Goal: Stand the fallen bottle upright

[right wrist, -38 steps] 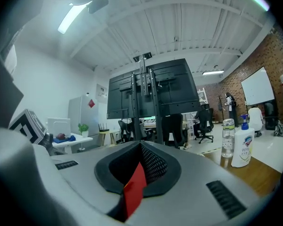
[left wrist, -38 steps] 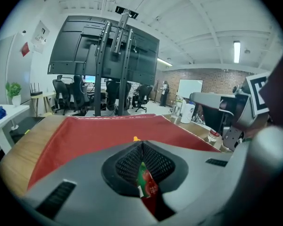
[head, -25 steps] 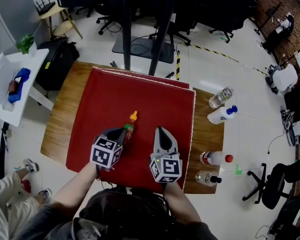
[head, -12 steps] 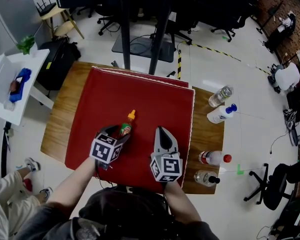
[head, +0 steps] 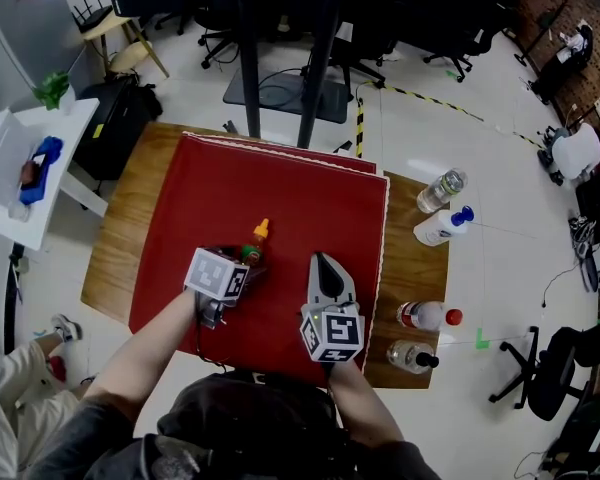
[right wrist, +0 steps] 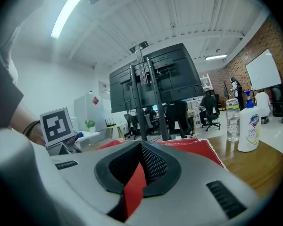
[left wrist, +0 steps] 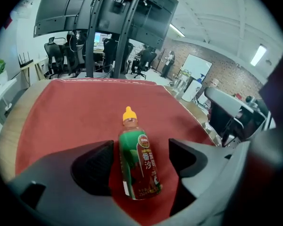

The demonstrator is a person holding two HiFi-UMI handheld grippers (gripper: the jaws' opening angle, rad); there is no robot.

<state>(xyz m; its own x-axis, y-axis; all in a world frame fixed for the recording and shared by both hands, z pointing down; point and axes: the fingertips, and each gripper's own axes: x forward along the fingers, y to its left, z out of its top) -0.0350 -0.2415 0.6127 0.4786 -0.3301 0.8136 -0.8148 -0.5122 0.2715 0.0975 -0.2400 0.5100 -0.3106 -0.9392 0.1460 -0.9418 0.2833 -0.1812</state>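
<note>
A small sauce bottle (head: 254, 247) with a green and red label and an orange cap appears to stand upright on the red cloth (head: 280, 193). My left gripper (head: 242, 258) is just behind it, pointing steeply down. In the left gripper view the bottle (left wrist: 140, 166) is between the jaws of the left gripper (left wrist: 137, 154). Those jaws have just been opening, and red cloth shows on both sides of the bottle. My right gripper (head: 321, 261) rests over the cloth to the bottle's right, shut and empty. Its tips meet in the right gripper view (right wrist: 141, 147).
On the bare wooden table (head: 115, 238) right of the cloth are a clear water bottle (head: 440, 192), a white bottle with a blue cap (head: 441, 229), a red-capped bottle (head: 427, 315) and a black-capped one (head: 412, 355). Dark stand poles (head: 316, 63) rise behind the table.
The left jaws were closed on the bottle and now stand wide, off it. The left gripper has tipped further down and drawn back a little. The right gripper has stayed put.
</note>
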